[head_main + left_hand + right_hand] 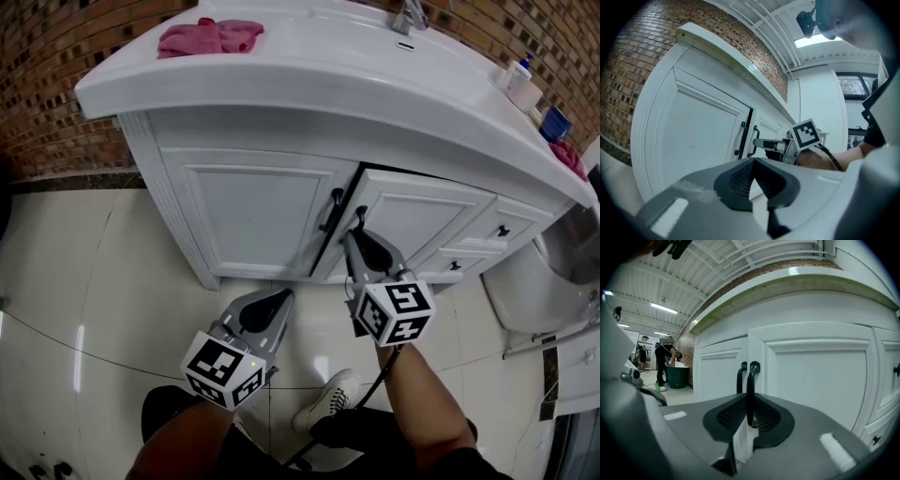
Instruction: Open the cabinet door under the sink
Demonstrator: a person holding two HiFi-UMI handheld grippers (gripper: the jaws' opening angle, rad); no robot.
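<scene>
The white cabinet under the sink (309, 70) has two doors. The left door (253, 211) is flush, and its black handle (333, 208) is free. The right door (427, 220) stands slightly ajar, with a dark gap along its left edge. My right gripper (359, 227) is shut on that door's black handle (751, 385), which runs upright between the pads. My left gripper (279, 300) hangs lower and to the left, away from the doors, shut with nothing in it. From the left gripper view, the left gripper (752, 180) looks at both handles and at the right gripper (761, 143).
A pink cloth (211, 36) and a faucet (410, 17) sit on the sink top. Small drawers (502, 230) lie right of the doors, and a white fixture (525, 281) stands beyond them. My shoe (328, 398) is on the tiled floor. A person (663, 359) bends over a green bin far off.
</scene>
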